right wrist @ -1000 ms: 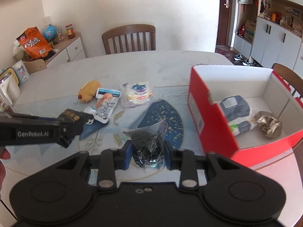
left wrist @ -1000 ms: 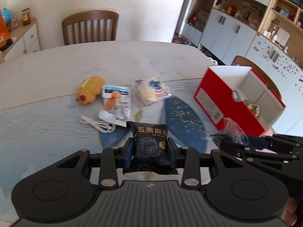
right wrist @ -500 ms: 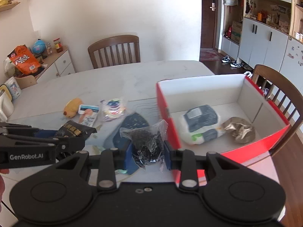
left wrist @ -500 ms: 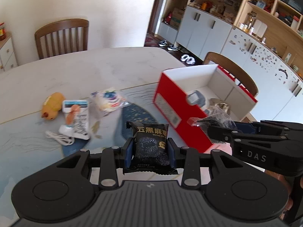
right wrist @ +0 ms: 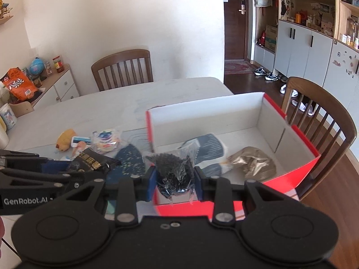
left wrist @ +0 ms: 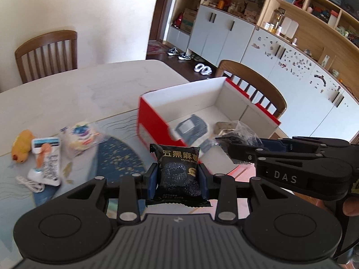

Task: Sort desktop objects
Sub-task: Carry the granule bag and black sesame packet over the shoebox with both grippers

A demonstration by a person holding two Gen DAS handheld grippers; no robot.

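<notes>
My left gripper is shut on a black snack packet with gold lettering, held above the table just left of the red box. My right gripper is shut on a clear bag of dark bits, over the box's near left corner. In the left wrist view the right gripper reaches in from the right with its bag. Inside the box lie a blue-and-white pack and a crumpled gold bag.
On the table left of the box lie a yellow plush toy, a white packet with a cable and a clear-wrapped bun. A wooden chair stands behind the box, another chair at the far side.
Both grippers have moved right and a little up with their packets, from over the loose items toward the red box. The right one now hangs over the box's corner.
</notes>
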